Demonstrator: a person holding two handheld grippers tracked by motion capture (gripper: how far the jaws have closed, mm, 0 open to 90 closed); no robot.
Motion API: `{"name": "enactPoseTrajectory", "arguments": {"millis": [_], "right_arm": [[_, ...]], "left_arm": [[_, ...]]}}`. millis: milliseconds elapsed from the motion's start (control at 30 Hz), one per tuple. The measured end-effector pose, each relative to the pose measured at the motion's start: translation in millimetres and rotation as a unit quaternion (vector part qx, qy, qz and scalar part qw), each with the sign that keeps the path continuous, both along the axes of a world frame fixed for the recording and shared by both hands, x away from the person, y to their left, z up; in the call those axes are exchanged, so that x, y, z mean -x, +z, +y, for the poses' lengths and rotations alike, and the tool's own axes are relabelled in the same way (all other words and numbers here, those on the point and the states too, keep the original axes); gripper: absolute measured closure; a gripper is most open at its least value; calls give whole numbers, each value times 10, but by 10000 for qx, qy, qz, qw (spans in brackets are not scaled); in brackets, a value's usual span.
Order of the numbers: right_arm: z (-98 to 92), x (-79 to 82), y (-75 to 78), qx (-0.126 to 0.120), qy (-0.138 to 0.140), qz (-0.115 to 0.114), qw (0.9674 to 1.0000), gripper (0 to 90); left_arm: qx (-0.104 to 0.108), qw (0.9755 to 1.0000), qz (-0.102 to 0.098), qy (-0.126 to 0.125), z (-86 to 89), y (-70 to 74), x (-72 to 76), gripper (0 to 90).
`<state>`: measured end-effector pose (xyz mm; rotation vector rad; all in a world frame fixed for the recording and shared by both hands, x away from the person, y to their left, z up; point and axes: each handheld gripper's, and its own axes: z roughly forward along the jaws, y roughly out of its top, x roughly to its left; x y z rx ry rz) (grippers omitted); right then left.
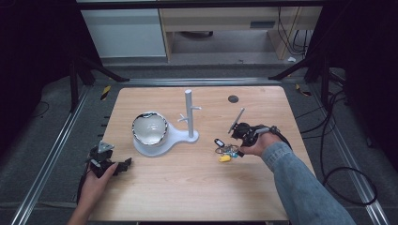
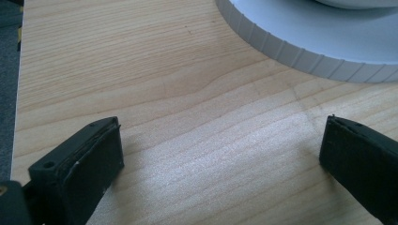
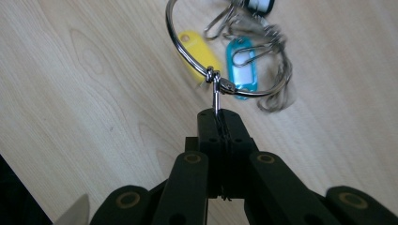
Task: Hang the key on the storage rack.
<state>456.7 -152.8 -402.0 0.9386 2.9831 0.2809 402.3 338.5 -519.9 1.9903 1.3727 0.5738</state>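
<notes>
A bunch of keys [image 1: 225, 152] on a large metal ring [image 3: 187, 51] carries a yellow tag [image 3: 199, 47] and a blue tag [image 3: 241, 70]. It lies right of centre on the wooden table [image 1: 187, 187]. My right gripper [image 1: 238, 150] points down at the bunch, its jaws shut on a small metal clip [image 3: 217, 96] that hangs from the ring. A white peg stand [image 1: 188, 112] rises from a white base [image 1: 162, 143], and a white bowl [image 1: 150, 129] sits on that base. Near the table's front left, my left gripper [image 1: 123, 166] rests open just short of the base rim [image 2: 300, 51], nothing between its jaws.
A small dark disc [image 1: 233, 99] lies at the back right of the table. Metal rails [image 1: 51, 154] run along both sides of the table, and cables [image 1: 347, 187] trail on the floor to the right. A denim sleeve [image 1: 300, 187] comes in from the bottom right.
</notes>
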Motion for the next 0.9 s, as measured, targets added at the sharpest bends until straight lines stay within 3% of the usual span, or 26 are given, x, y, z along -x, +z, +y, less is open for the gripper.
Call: {"name": "enactPoseTrajectory", "arguments": {"millis": [400,900], "right_arm": [[68,-141,496,-52,75,-366,9993,885],[154,-205,743,1,129,-553,9984,886]], "left_arm": [[2,10000,-1,1,0,0,0,0],[1,10000,0,0,0,0,0,0]]}}
